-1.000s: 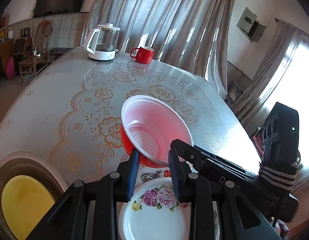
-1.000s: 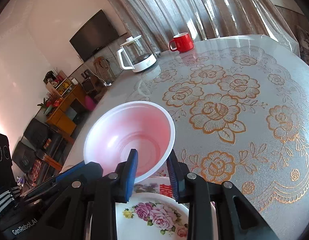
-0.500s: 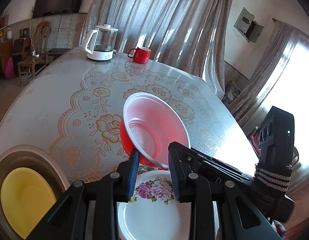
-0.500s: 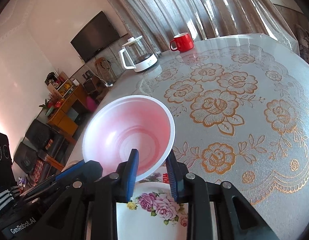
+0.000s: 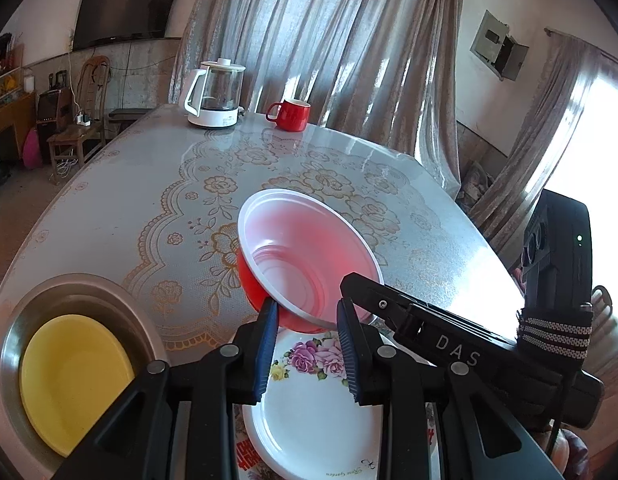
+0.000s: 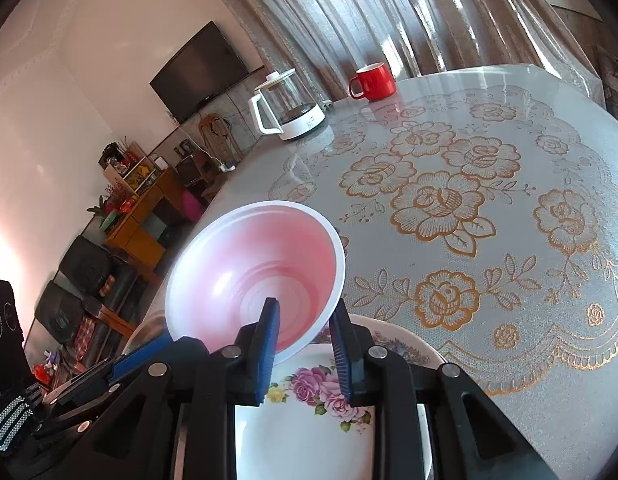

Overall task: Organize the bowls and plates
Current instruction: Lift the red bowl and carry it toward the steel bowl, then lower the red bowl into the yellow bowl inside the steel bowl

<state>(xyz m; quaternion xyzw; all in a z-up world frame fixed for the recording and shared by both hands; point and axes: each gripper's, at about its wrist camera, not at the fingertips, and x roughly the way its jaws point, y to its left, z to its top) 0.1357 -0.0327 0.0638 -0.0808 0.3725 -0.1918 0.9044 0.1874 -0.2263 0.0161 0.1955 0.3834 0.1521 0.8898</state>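
A red bowl with a white inside (image 5: 305, 256) is held tilted in the air above a white plate with pink flowers (image 5: 313, 408). Both grippers pinch its near rim: my left gripper (image 5: 307, 312) from the left and my right gripper (image 6: 303, 320) from the right. The bowl (image 6: 261, 268) and the flowered plate (image 6: 309, 412) also show in the right wrist view. A yellow plate (image 5: 73, 376) lies inside a steel basin (image 5: 13, 344) at the lower left.
The round table (image 5: 121, 208) has a lace-pattern cloth under glass. A glass kettle (image 5: 217, 94) and a red mug (image 5: 291, 114) stand at its far edge. Curtains hang behind; chairs and shelves stand to the left.
Both grippers have lifted the bowl a little higher above the flowered plate and tilted it more toward the cameras. More of the plate shows beneath.
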